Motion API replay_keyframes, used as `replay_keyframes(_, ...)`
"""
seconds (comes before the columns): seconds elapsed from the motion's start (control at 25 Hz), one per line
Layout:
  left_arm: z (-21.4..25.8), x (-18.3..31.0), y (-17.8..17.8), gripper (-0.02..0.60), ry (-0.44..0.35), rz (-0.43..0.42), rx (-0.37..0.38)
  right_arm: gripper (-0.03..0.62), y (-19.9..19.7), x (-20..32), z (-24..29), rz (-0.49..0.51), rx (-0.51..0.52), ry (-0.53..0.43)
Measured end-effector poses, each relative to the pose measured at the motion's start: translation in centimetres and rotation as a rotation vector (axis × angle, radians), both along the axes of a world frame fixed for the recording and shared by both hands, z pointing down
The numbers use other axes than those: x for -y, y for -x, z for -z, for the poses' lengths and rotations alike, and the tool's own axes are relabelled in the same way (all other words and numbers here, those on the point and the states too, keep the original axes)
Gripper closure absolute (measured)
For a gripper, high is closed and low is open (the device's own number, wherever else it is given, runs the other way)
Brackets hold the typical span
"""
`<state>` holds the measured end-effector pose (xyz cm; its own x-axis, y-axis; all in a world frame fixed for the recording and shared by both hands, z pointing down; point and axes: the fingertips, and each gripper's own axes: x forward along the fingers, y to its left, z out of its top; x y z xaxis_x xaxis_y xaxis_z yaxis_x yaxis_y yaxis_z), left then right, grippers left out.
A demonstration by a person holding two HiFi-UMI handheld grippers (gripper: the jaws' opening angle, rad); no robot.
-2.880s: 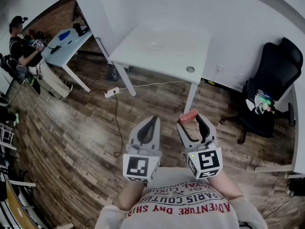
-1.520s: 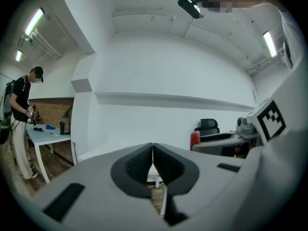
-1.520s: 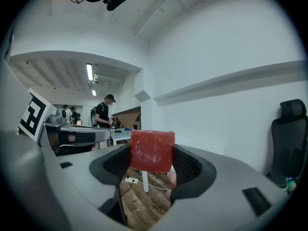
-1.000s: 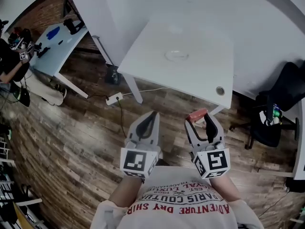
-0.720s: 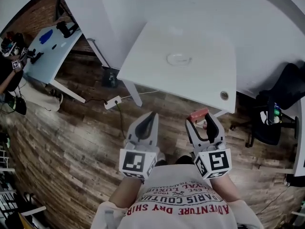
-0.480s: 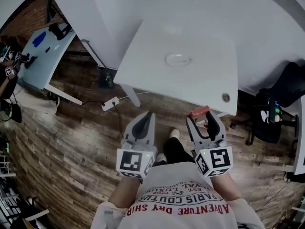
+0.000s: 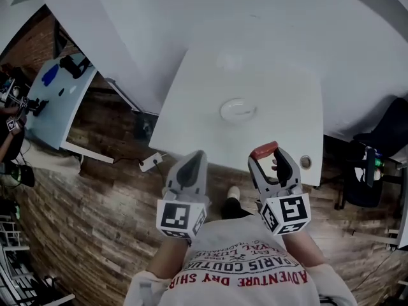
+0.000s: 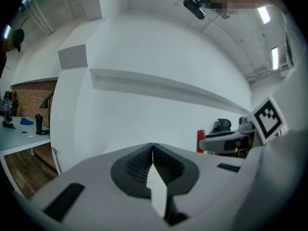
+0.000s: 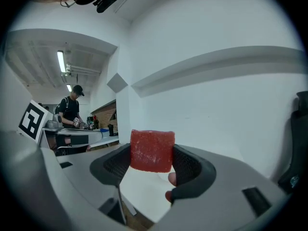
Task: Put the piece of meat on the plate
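Note:
A red block of meat (image 7: 263, 150) (image 9: 152, 150) sits clamped between the tips of my right gripper (image 7: 266, 153) (image 9: 152, 153), held just over the near edge of the white table (image 7: 191, 101). A white plate (image 7: 238, 109) lies in the middle of that table, ahead of both grippers and a little left of the right one. My left gripper (image 7: 193, 160) (image 8: 152, 150) hangs at the table's near edge, jaws pressed together with nothing between them. In the left gripper view the meat (image 8: 200, 141) shows at the right, beside the other gripper.
A round cable hole (image 7: 305, 162) is in the table's near right corner. A second table (image 7: 51, 97) with blue items stands at the far left, with a person beside it. A black office chair (image 7: 373, 171) is at the right. Cables and a power strip (image 7: 152, 162) lie on the wood floor.
The white table and plate have drawn much closer. Both grippers now reach the table's near edge. The right gripper has kept its hold on the meat; the left has stayed shut.

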<state>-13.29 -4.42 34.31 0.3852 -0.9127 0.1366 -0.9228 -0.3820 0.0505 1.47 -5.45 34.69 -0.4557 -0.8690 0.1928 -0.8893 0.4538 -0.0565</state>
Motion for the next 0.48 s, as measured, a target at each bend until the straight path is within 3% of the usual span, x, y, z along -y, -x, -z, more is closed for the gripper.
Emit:
replay_keyframes(0.24,0.0,8.4,-2.5,0.574,0.014,-0.019,0.013,0.316,-2.3,8.6,-0.1,-0.005,-0.002,0.016)
replay_keyframes(0.48,-1.1,13.9,-2.8,0.574,0.053,-0.002,0.028,0.316,-3.0,14.6,-1.9,-0.009,0.005,0.079)
